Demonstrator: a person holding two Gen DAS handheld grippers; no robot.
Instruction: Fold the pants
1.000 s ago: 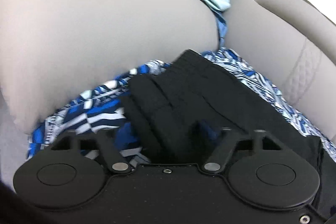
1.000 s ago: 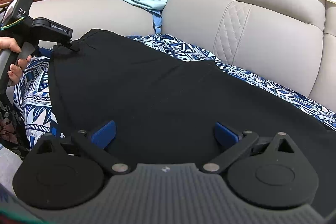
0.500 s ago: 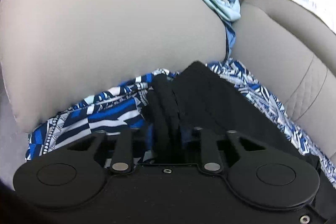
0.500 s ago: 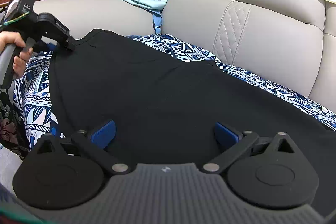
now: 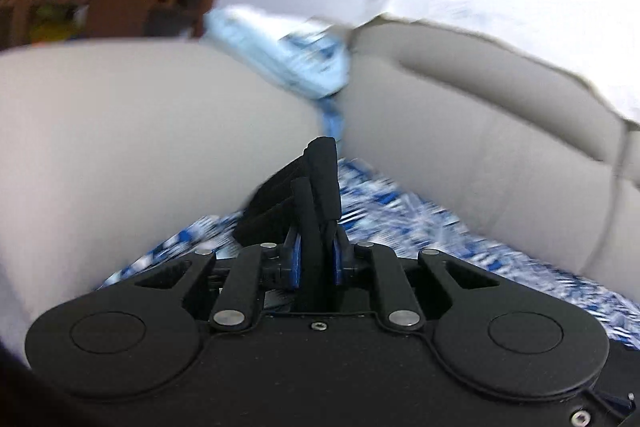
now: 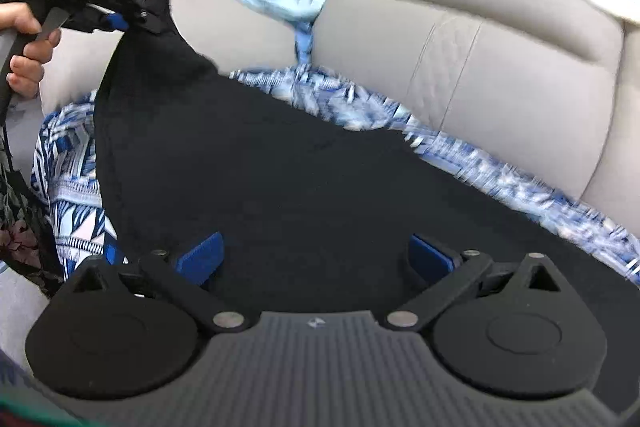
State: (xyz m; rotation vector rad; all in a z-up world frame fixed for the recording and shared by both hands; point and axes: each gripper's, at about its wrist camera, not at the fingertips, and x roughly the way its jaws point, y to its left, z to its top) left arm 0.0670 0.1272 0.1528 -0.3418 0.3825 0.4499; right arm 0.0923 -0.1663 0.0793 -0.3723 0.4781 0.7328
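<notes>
Left wrist view: we see our left gripper [image 5: 315, 259], black plastic with blue pads, clamped tight on a bunched, ribbed edge of the black knit pants [image 5: 316, 187], whose folds stand up between the closed fingers. Behind it swells the smooth beige leather sofa [image 5: 140, 131], blurred, and beneath lies the blue-and-white geometric-print cloth [image 5: 400, 219] that covers the seat. A crumpled pale blue garment [image 5: 280, 55] sits in the crease between armrest and backrest.

From the right wrist view, we see the black knit pants [image 6: 288, 187] spread wide and flat over the patterned cloth [image 6: 76, 187], filling the space ahead of our right gripper [image 6: 316, 255]. Its blue-padded fingers [image 6: 200, 257] stand wide apart, the dark fabric lying between and under them; we cannot tell whether they touch it. At upper left our left gripper [image 6: 144, 15], held in a bare hand [image 6: 26, 59], lifts one corner of the pants clear of the seat, so the matte fabric hangs in a taut slope down to the cushion. The quilted beige backrest [image 6: 500, 79] rises to the right.
</notes>
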